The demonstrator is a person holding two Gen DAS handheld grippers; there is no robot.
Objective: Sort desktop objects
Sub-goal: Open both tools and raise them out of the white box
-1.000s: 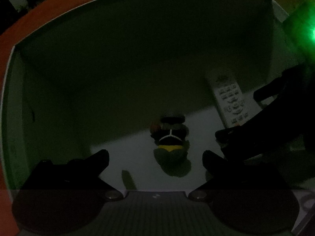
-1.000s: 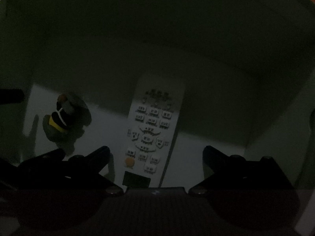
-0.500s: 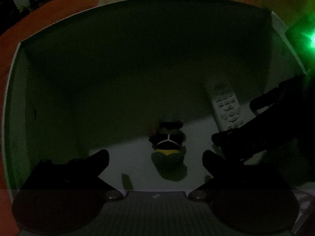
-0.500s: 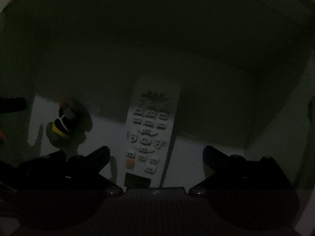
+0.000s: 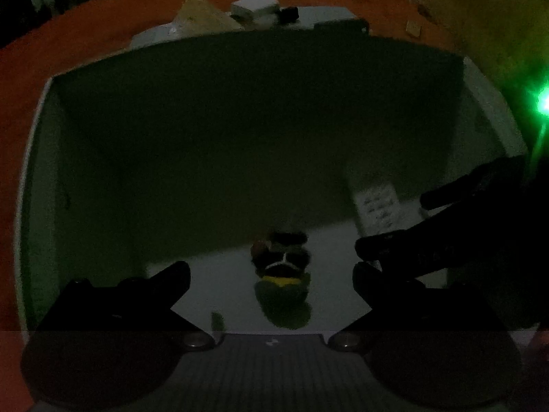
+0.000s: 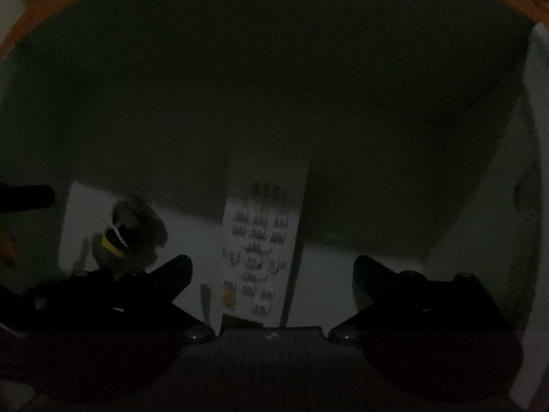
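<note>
Left wrist view: the left tool [image 5: 271,269] hangs with its fingers spread apart and nothing between them, above the pale floor of a deep white box [image 5: 37,158]. Straight ahead of it on that floor lies a small dark toy [image 5: 281,261] with a yellow band and a white stripe. To its right lies a white remote [image 5: 375,211], partly hidden by the right tool [image 6: 272,264], which in its own view is likewise spread wide and empty, the remote lying lengthwise between its fingers on the box floor. So both of these objects already lie inside the box; past the far wall, a heap of pale items [image 5: 254,8] sits on the orange bench [image 5: 85,24]. The risks, as I judge them, come from crowding and darkness: the two tools sit close together inside the box and could knock each other or a wall, and either could nudge the toy or remote. The dim light makes depth hard to read.
</note>
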